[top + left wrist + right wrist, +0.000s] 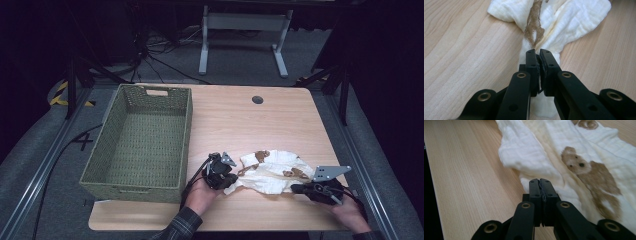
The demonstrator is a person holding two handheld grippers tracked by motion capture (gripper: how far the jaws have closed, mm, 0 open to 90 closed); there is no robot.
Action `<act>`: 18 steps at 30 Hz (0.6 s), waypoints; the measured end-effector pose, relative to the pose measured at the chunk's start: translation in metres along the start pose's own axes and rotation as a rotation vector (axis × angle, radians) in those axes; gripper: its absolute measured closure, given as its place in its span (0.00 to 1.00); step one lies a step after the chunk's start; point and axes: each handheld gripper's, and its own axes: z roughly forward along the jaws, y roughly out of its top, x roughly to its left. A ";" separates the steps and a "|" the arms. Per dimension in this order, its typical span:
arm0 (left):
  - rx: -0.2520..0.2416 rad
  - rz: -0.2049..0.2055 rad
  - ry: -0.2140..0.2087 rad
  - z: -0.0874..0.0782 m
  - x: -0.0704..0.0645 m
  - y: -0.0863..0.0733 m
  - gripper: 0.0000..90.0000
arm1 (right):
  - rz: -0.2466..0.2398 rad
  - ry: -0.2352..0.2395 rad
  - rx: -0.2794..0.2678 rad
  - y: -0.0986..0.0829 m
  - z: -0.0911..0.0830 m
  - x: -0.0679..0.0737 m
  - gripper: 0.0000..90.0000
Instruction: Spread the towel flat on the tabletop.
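A crumpled white muslin cloth (270, 172) with brown bear prints lies on the wooden table (240, 120) near its front edge. My left gripper (231, 179) is at the cloth's left end. In the left gripper view its jaws (539, 53) are pressed together on a twisted strip of the cloth (574, 22), which runs on beneath them. My right gripper (296, 188) is at the cloth's right front corner. Its jaws (540, 182) are also closed, pinching the edge of the cloth (531, 152) beside a printed bear (576, 161).
A large green woven basket (187, 135) stands empty on the table's left half, its right wall close to my left hand. A round cable hole (257, 99) sits near the far edge. A white desk frame (205, 40) stands on the floor beyond.
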 end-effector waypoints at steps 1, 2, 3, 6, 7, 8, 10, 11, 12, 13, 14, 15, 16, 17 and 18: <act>-0.008 -0.002 -0.002 -0.001 0.000 0.000 0.95 | 0.011 -0.005 0.001 -0.002 -0.003 -0.001 0.99; -0.002 -0.005 -0.002 -0.002 -0.001 0.001 0.95 | 0.018 -0.009 -0.002 -0.004 -0.005 -0.002 0.99; -0.003 0.008 -0.007 -0.002 -0.001 0.001 0.95 | 0.025 -0.012 -0.005 -0.006 -0.008 -0.004 1.00; -0.006 0.005 -0.009 -0.003 -0.003 0.001 0.95 | 0.038 -0.022 -0.014 -0.011 -0.014 -0.006 1.00; -0.005 0.002 -0.013 -0.003 -0.004 0.000 0.95 | 0.048 -0.030 -0.017 -0.014 -0.017 -0.008 1.00; 0.000 0.005 -0.014 -0.004 -0.005 0.000 0.95 | 0.059 -0.034 -0.018 -0.016 -0.021 -0.009 1.00; -0.006 -0.007 -0.030 -0.008 -0.009 -0.002 0.95 | 0.081 -0.048 -0.032 -0.023 -0.030 -0.011 1.00; -0.006 -0.007 -0.030 -0.008 -0.009 -0.002 0.95 | 0.081 -0.048 -0.032 -0.023 -0.030 -0.011 1.00; -0.017 0.000 -0.040 -0.008 -0.010 -0.003 0.95 | 0.083 -0.051 -0.034 -0.026 -0.032 -0.012 1.00; -0.012 0.008 -0.050 -0.010 -0.012 -0.004 0.95 | 0.086 -0.054 -0.035 -0.028 -0.034 -0.011 1.00; -0.014 0.003 -0.073 -0.009 -0.017 -0.006 0.95 | 0.096 -0.056 -0.033 -0.032 -0.037 -0.010 1.00; -0.009 0.015 -0.079 -0.009 -0.019 -0.007 0.95 | 0.097 -0.057 -0.032 -0.034 -0.039 -0.009 1.00; -0.009 0.015 -0.079 -0.009 -0.019 -0.007 0.94 | 0.097 -0.057 -0.032 -0.034 -0.039 -0.009 1.00; -0.006 0.024 -0.083 -0.008 -0.021 -0.008 0.94 | 0.105 -0.052 -0.030 -0.036 -0.040 -0.008 1.00; -0.001 0.028 -0.082 -0.007 -0.024 -0.009 0.92 | 0.105 -0.052 -0.029 -0.038 -0.041 -0.008 1.00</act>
